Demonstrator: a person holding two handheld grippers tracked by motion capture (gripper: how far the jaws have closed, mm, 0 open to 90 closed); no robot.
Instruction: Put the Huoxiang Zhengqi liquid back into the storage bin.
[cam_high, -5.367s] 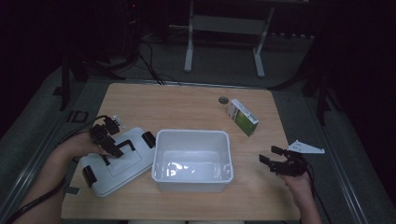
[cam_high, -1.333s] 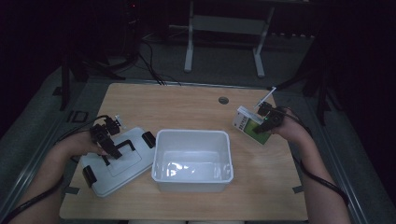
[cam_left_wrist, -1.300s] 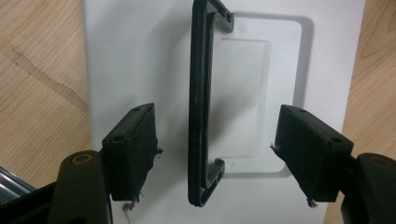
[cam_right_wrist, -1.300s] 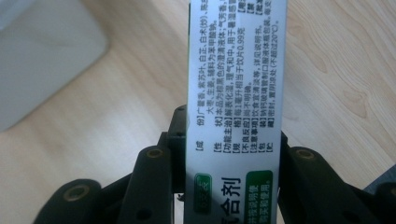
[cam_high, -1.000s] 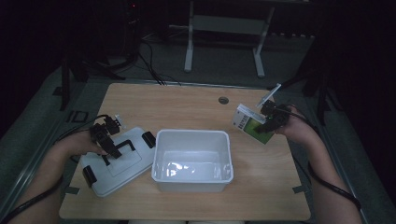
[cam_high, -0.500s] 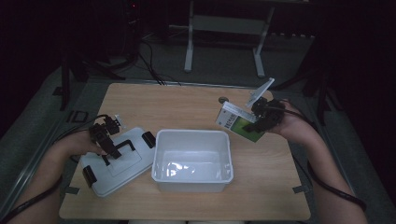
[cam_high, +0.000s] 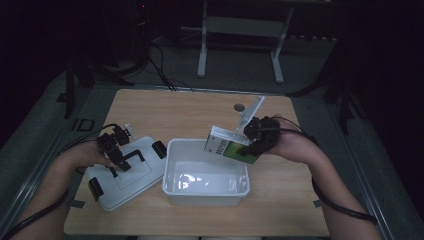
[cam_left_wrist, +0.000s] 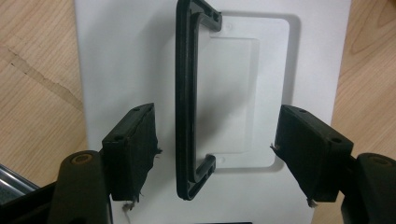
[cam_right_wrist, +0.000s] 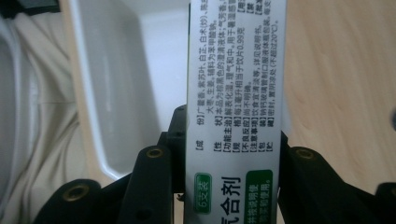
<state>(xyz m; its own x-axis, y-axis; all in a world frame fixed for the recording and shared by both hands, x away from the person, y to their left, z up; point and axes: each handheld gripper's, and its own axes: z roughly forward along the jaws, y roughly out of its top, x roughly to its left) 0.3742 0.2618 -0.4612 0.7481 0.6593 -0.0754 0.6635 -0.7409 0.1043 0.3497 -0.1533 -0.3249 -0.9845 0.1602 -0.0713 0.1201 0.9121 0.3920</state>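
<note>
A green-and-white carton (cam_high: 231, 148) is held pinched by the right gripper (cam_high: 257, 136) above the white bin (cam_high: 206, 178) rim (tilted). The left gripper (cam_left_wrist: 217, 154) is held with jaws spread over the lid (cam_left_wrist: 116, 56), astride its black handle (cam_left_wrist: 187, 98).

The high view is very dim, with black edges; only the light wooden tabletop (cam_high: 150, 107) shows up. Both gripper views are brighter and a little soft.

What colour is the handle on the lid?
Black, against the white lid; the handle shows best in the left gripper view.
</note>
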